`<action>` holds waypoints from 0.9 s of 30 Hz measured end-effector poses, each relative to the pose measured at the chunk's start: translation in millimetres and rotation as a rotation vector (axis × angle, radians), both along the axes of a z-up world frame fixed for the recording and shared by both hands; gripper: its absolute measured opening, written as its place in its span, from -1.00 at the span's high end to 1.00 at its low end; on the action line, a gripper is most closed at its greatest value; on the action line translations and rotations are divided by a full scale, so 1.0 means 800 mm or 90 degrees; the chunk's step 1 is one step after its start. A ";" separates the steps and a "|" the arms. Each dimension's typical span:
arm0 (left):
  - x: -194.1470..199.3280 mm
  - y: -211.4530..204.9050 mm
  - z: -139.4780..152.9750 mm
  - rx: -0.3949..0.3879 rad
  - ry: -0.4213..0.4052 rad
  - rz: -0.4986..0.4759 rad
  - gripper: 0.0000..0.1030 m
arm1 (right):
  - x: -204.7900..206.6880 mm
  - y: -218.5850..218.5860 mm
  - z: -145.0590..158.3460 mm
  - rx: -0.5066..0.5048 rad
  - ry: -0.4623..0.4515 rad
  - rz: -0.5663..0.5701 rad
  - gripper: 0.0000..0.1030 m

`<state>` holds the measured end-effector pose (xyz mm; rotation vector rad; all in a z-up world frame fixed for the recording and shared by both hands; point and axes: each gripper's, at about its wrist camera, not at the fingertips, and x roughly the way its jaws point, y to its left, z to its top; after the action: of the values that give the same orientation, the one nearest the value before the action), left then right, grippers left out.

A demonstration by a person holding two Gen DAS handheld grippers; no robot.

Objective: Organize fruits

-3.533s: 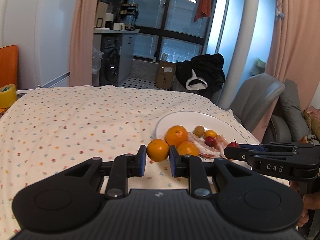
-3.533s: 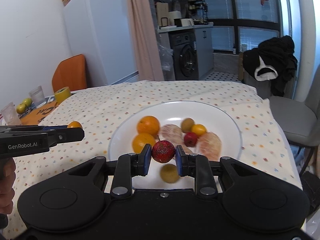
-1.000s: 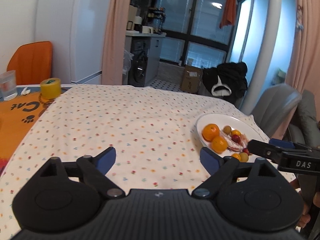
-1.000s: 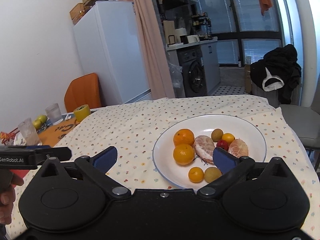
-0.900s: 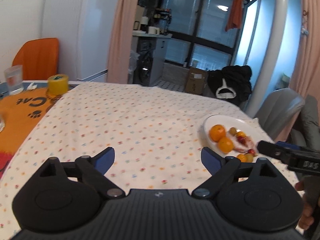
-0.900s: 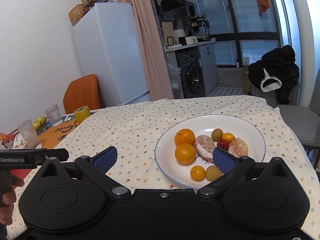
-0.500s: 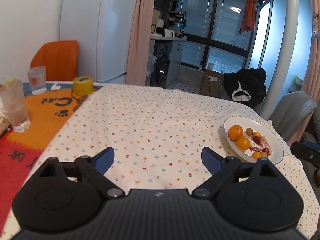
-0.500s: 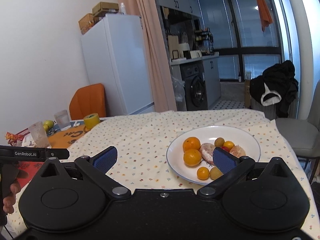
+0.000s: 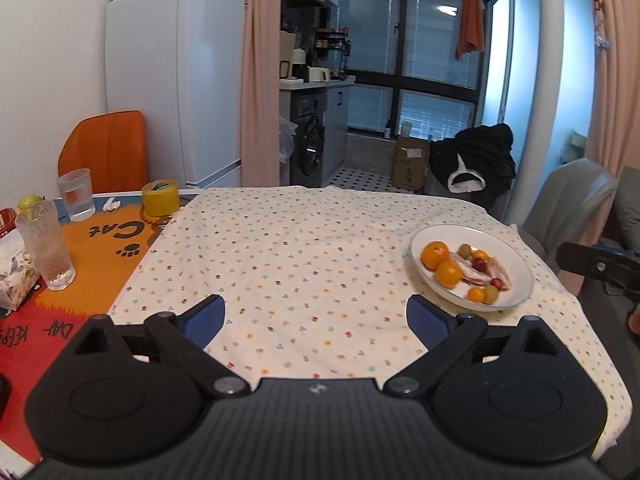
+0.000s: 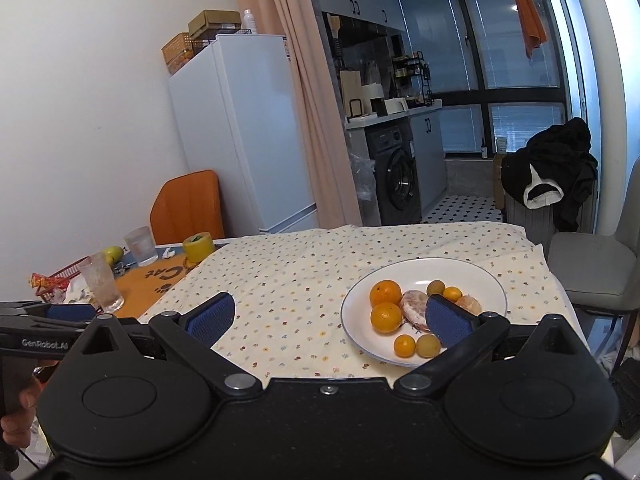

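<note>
Both the left tongs (image 9: 316, 314) and right tongs (image 10: 330, 316) gape wide, empty, the plate (image 9: 516, 268) of fruits (image 9: 448, 273) beyond them.

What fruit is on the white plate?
The plate holds two big oranges, two small orange fruits, two greenish ones and peeled pieces. The right claw's pad covers the middle in its own view, hiding the small red fruits.
</note>
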<state>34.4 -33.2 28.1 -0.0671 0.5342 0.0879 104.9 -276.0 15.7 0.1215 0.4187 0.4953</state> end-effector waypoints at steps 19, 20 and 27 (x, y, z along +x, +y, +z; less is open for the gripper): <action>-0.051 0.010 0.014 -0.038 -0.011 0.018 -0.88 | -0.013 0.018 -0.008 -0.044 0.069 0.058 -1.00; -0.051 0.011 0.015 -0.036 -0.011 0.018 -0.88 | -0.013 0.018 -0.008 -0.043 0.069 0.056 -1.00; -0.050 0.017 0.008 -0.031 0.001 0.024 -0.88 | -0.013 0.024 -0.011 -0.051 0.070 0.074 -1.00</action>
<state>-5.2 -19.8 34.8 -0.1245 0.5364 0.1125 94.4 -256.8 6.7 0.0474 0.5550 0.5871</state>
